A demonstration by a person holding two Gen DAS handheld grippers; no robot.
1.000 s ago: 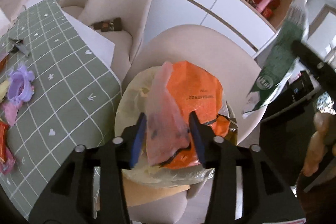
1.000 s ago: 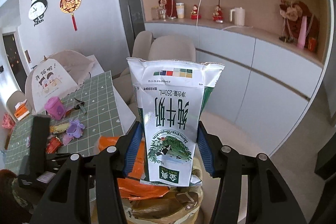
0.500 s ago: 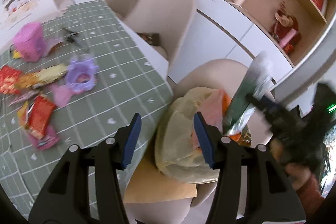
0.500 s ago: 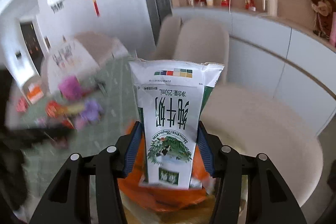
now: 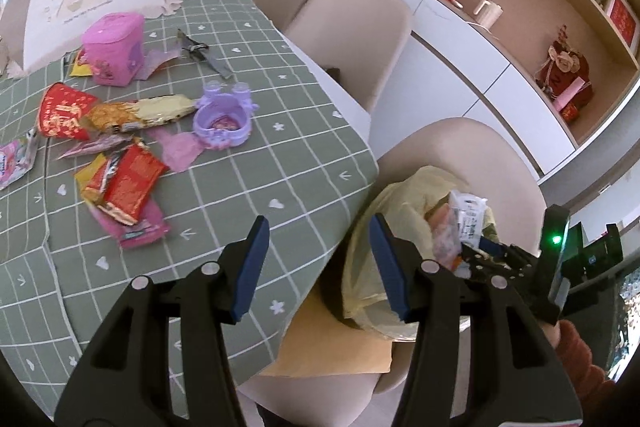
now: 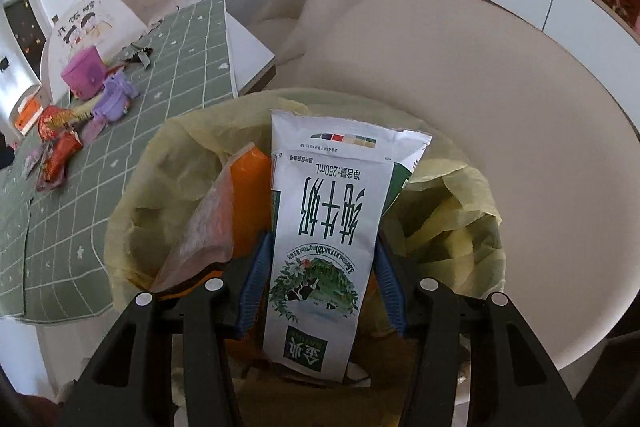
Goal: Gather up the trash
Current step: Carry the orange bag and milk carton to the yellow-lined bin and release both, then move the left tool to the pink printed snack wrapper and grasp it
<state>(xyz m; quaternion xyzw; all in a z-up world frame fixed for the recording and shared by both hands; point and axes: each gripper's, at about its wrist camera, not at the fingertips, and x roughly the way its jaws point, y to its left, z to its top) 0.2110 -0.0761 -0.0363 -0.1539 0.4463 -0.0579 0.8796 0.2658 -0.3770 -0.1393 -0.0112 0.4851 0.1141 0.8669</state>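
- R gripper [image 6: 316, 291]: clamped on milk pouch [image 6: 332, 223], pads on its lower half. Pouch long axis runs straight fwd along the fingers, torn end pointing away, tilted slightly right.
- Pouch hangs directly over the open mouth of yellow trash bag [image 6: 132, 211], frame centre. Orange wrapper [image 6: 248, 199] already inside, just left of pouch. Judgement: drop step, release is straight down, no lateral shift needed.
- L gripper [image 5: 320, 263]: jaws apart, empty, over the table edge. In L view the bag [image 5: 384, 223] sits lower right on beige chair [image 5: 476, 155].
- Remaining trash: red wrapper [image 5: 128, 187] + gold wrapper [image 5: 140, 111] on green tablecloth [image 5: 248, 187], left of frame; L is the nearer hand.
- Far: purple toy [image 5: 224, 119], pink box [image 5: 114, 47], upper left.
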